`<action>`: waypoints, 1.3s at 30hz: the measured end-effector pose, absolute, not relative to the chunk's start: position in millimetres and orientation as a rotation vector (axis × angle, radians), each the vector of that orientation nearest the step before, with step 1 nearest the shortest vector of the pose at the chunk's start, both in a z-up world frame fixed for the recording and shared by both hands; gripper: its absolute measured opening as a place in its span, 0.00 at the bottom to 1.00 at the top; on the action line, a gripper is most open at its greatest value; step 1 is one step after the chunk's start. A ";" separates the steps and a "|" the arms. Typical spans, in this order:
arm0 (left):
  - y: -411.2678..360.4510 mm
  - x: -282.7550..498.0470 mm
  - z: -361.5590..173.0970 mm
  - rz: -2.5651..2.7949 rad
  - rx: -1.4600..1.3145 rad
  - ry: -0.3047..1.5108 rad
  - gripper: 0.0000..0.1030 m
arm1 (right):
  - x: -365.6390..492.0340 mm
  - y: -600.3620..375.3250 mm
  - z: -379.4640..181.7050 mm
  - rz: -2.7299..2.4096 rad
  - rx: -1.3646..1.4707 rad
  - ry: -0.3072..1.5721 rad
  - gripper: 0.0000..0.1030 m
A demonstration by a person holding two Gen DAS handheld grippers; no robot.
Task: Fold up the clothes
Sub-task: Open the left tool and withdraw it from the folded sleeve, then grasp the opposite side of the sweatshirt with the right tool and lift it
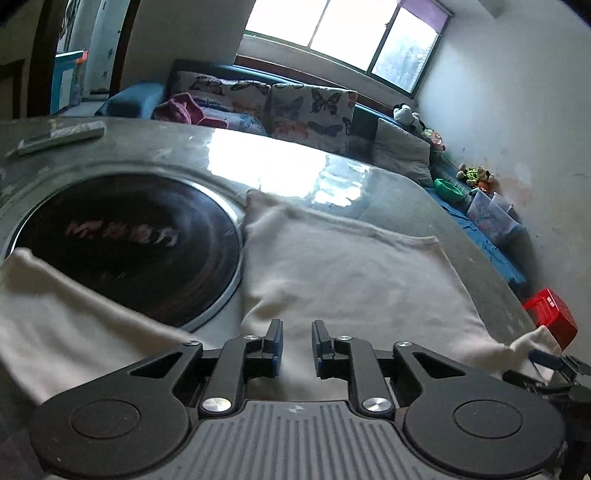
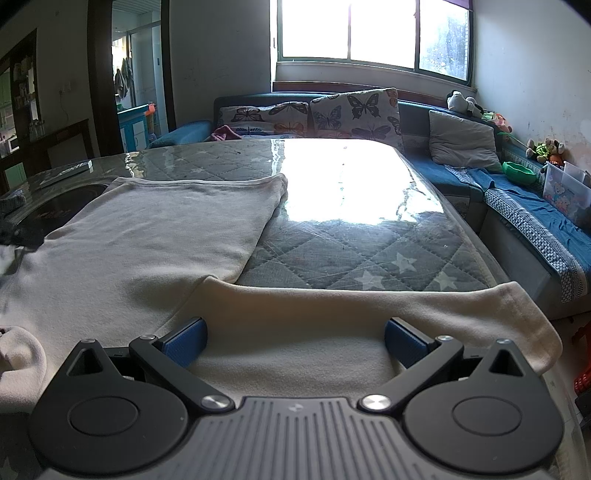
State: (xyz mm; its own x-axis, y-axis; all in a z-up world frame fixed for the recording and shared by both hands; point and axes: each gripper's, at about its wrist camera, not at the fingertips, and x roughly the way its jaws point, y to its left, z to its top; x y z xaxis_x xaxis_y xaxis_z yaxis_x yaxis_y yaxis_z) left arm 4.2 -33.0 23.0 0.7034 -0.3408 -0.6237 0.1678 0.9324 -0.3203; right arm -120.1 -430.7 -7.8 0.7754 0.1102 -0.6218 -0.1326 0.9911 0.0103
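Left wrist view, nearest first: left gripper with blue pads a narrow gap apart, nothing pinched between them, just hovering over cloth. Released, basically. Under and ahead of it, the cream shirt, soft fleecy-looking knit, plain off-white, no print, spread flat on the table. One sleeve trailing off to the left, lying over the edge of a black round cooktop set into the tabletop. Far hem a bit rumpled near the glare patch. Off at the right edge, a corner of the cloth beside a red box.

Right wrist view: right gripper spread wide, blue pads well apart, resting around the other sleeve without pinching it. So also let go. Sleeve stretched out sideways toward the right table edge, cuff just at the rim. Shirt body running left and away, hem straight and neat. Beyond that, grey quilted star-pattern tabletop under clear plastic, then a blue sofa with butterfly cushions, and a bright window at the back.
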 end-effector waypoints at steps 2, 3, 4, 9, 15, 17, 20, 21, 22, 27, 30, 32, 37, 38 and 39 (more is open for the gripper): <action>-33.3 12.9 19.4 -0.258 -0.254 0.741 0.19 | -120.0 -430.8 -7.7 0.132 -0.034 0.671 1.00; -31.0 15.4 17.4 -0.244 -0.259 0.742 0.19 | -120.0 -430.9 -7.7 0.132 -0.034 0.670 1.00; -28.8 17.9 15.3 -0.229 -0.263 0.743 0.19 | -120.0 -431.0 -7.7 0.133 -0.034 0.670 1.00; -18.0 19.7 11.8 -0.210 -0.303 0.749 0.18 | -119.5 -431.6 -7.8 0.133 -0.033 0.670 1.00; -30.8 25.3 17.3 -0.231 -0.291 0.729 0.20 | -119.5 -431.9 -7.7 0.134 -0.033 0.671 1.00; -31.2 31.4 11.6 -0.206 -0.275 0.747 0.20 | -119.5 -431.9 -7.7 0.134 -0.033 0.671 1.00; -31.2 32.5 10.8 -0.205 -0.270 0.753 0.21 | -119.4 -432.0 -7.7 0.134 -0.033 0.671 1.00; -32.9 30.3 12.6 -0.208 -0.264 0.752 0.25 | -119.4 -432.0 -7.7 0.134 -0.033 0.672 1.00; -34.7 28.1 14.4 -0.211 -0.258 0.752 0.28 | -119.4 -432.0 -7.7 0.134 -0.033 0.672 1.00; -52.3 10.8 26.6 -0.261 -0.199 0.742 0.44 | -119.0 -430.7 -5.2 0.126 -0.050 0.680 1.00; -66.2 -3.1 32.5 -0.314 -0.158 0.740 0.47 | -120.2 -433.7 -2.6 0.088 -0.069 0.681 1.00; -76.9 -12.4 35.1 -0.357 -0.130 0.738 0.48 | -122.8 -441.7 -2.1 0.055 -0.072 0.685 1.00; -111.2 -34.2 40.4 -0.488 -0.055 0.734 0.52 | -134.3 -460.5 2.6 -0.018 -0.082 0.705 1.00; -119.6 -38.2 40.2 -0.517 -0.035 0.734 0.52 | -137.3 -458.9 5.7 -0.021 -0.097 0.706 1.00; -128.0 -42.7 39.8 -0.543 -0.009 0.730 0.52 | -140.6 -454.6 8.7 -0.003 -0.114 0.701 1.00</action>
State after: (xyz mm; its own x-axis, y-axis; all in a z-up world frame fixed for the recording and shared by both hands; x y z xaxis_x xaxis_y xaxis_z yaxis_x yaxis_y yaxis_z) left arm -42.7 -128.0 39.8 0.6139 -0.4739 -0.6313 0.4677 0.8626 -0.1927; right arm -140.6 -454.6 8.7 0.7645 -0.0405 -0.6434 -0.0359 0.9938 -0.1053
